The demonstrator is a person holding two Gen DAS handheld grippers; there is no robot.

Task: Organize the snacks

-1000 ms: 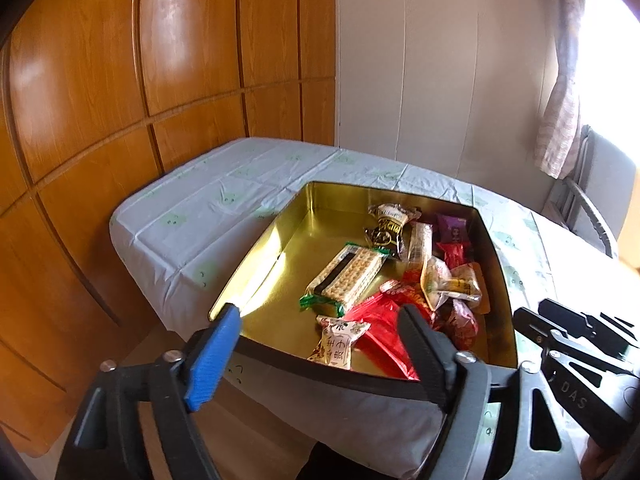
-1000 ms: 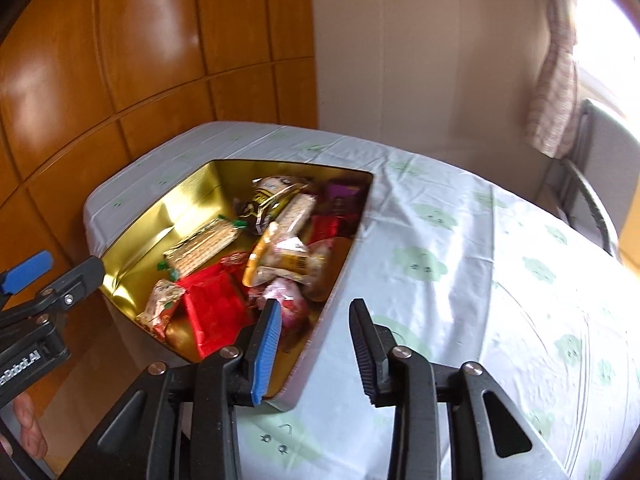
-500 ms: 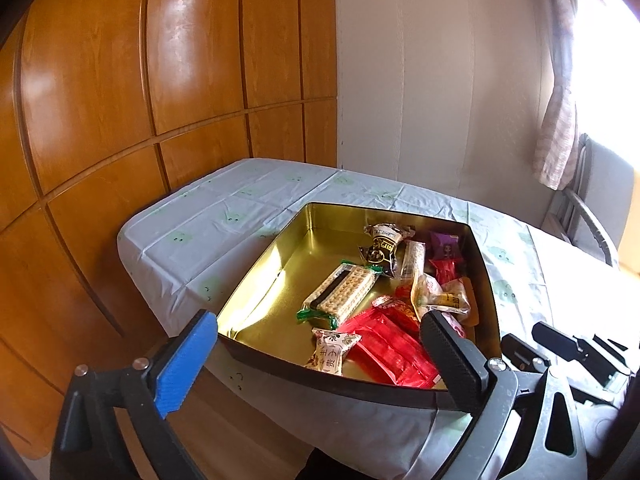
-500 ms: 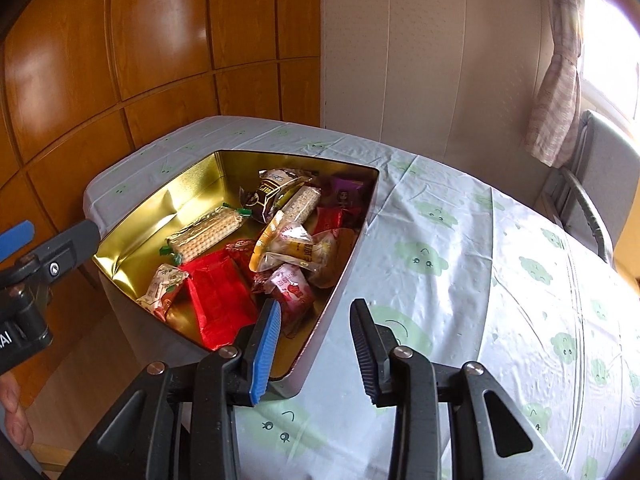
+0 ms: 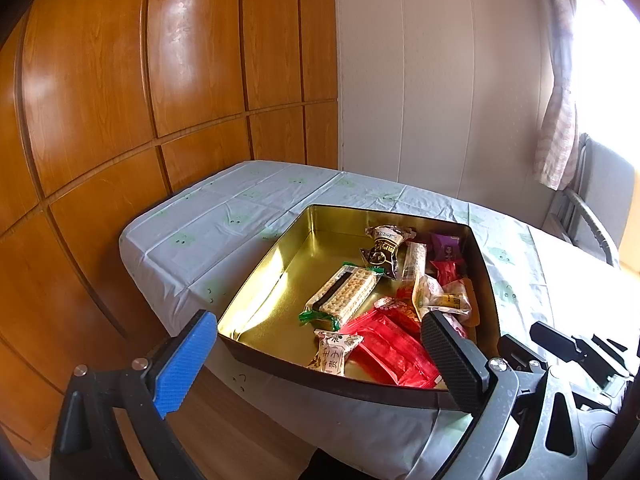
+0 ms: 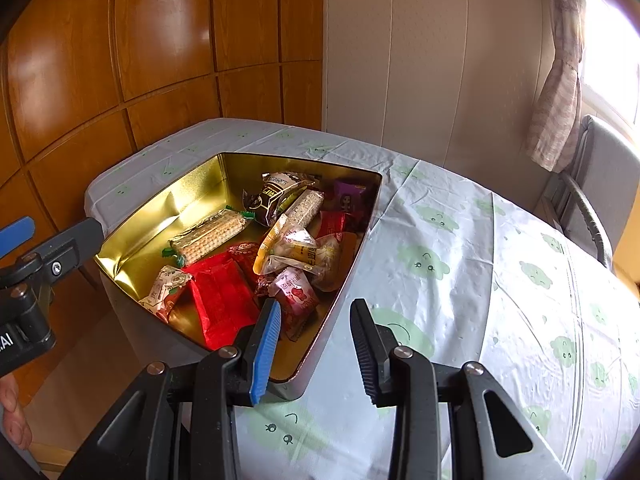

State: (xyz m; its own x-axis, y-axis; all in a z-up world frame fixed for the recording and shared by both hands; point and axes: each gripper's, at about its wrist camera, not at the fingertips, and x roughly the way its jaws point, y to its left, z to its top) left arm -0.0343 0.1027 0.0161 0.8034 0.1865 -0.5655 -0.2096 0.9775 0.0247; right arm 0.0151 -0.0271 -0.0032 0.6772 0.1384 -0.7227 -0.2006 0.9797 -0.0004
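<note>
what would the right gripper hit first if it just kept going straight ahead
Probably the near right wall of the gold tin: the open right gripper straddles that edge, with the pink strawberry packet just inside. Depth is hard to judge through the fisheye.

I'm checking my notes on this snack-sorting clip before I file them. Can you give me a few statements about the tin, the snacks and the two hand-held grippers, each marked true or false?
1. The left hand-held gripper is open and holds nothing. True.
2. The gold tin stands on the tablecloth. True.
3. The cracker pack lies outside the tin on the cloth. False: it lies inside the tin, on the gold floor.
4. The right hand-held gripper is clamped on the red packet. False: its jaws are apart and empty, and the packet lies in the tin.
5. The snacks crowd one side of the tin, leaving bare gold floor on the other. True.
</note>
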